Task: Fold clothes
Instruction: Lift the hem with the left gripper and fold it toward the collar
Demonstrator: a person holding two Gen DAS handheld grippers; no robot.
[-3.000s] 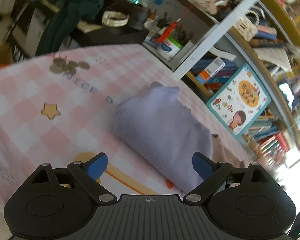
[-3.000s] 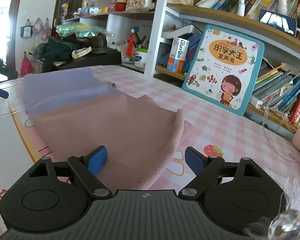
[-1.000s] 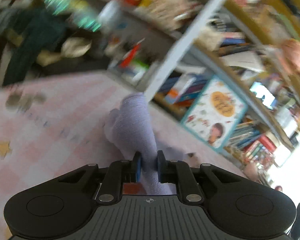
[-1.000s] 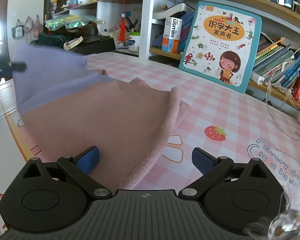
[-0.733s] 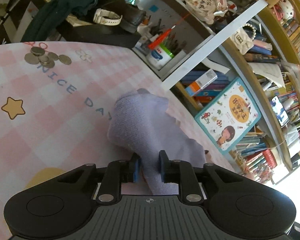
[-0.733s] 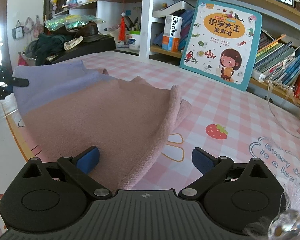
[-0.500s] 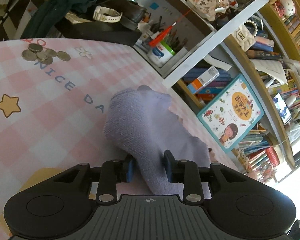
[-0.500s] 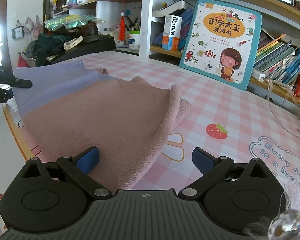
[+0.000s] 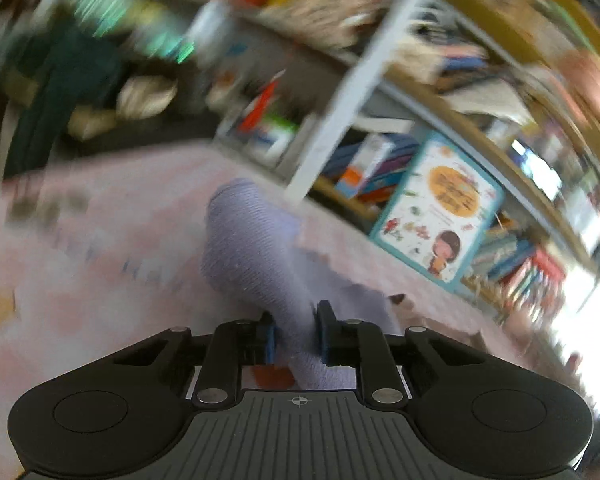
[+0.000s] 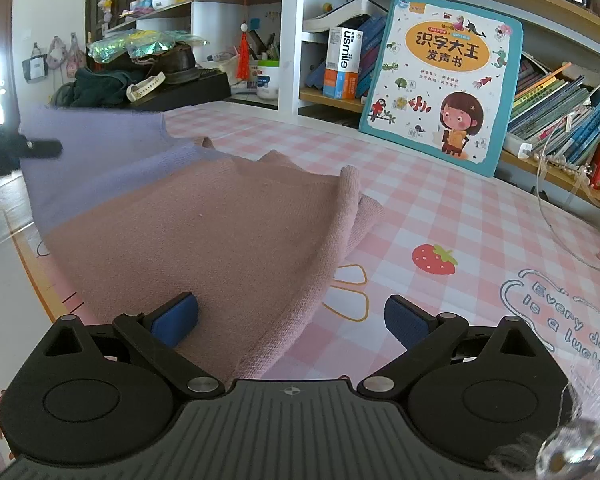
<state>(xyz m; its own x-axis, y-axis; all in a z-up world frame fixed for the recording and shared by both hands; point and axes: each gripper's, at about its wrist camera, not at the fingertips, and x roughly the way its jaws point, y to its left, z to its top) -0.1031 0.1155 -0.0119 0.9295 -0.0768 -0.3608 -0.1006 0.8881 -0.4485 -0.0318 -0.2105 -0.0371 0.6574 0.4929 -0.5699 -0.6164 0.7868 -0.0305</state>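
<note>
With the left gripper (image 9: 296,334) jaws just closing onto the lavender garment (image 9: 256,256) lifted off the desk (image 10: 440,216), it should carry the fold across evenly while the right gripper (image 10: 292,316), jaws apart, steadies the pink garment (image 10: 220,232).

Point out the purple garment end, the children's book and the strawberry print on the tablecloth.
purple garment end (image 9: 256,256), left wrist view, on the lifted knit ahead of the pads.
children's book (image 10: 444,80), right wrist view, middle of its front cover.
strawberry print (image 10: 434,259), right wrist view, on the red fruit.
</note>
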